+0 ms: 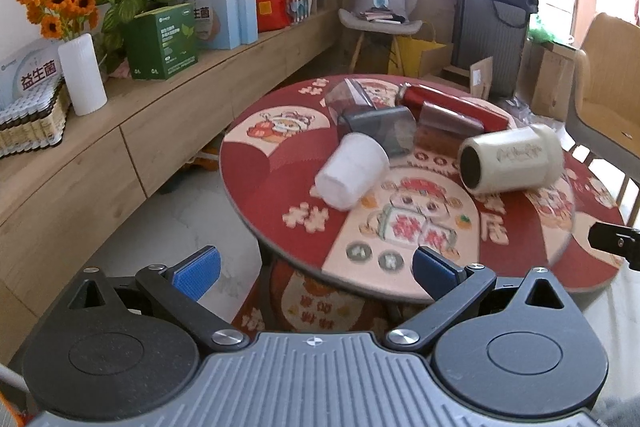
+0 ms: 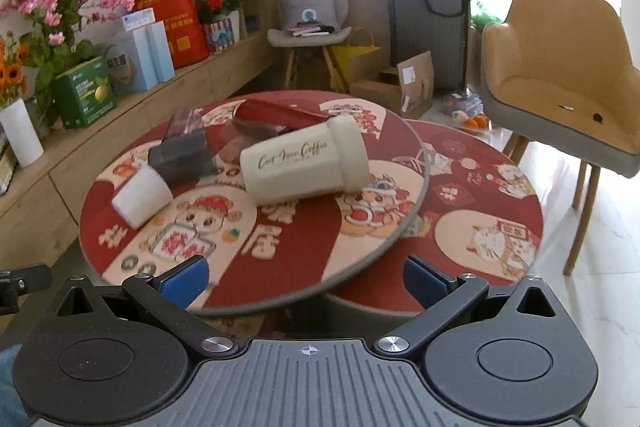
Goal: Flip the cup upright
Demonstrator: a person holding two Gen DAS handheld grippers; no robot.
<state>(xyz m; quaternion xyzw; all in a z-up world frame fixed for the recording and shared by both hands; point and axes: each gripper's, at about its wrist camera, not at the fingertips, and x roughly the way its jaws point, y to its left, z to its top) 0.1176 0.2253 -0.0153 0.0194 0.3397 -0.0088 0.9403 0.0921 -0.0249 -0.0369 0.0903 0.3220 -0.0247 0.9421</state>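
A cream coffee cup (image 1: pixel 512 159) with gold lettering lies on its side on the round red table (image 1: pixel 280 195); it also shows in the right wrist view (image 2: pixel 304 163). A white plastic cup (image 1: pixel 352 171) lies tipped on its side to the left of it, and shows in the right wrist view too (image 2: pixel 142 197). My left gripper (image 1: pixel 316 269) is open and empty, held back at the table's near edge. My right gripper (image 2: pixel 306 277) is open and empty, also short of the near edge.
A dark grey and clear container (image 1: pixel 376 119), a red cylinder (image 1: pixel 452 105) and a brown box (image 1: pixel 444 131) lie behind the cups. A lower round table (image 2: pixel 480 211) sits to the right, with a tan chair (image 2: pixel 560 75) beyond. A wooden shelf (image 1: pixel 120 131) runs along the left.
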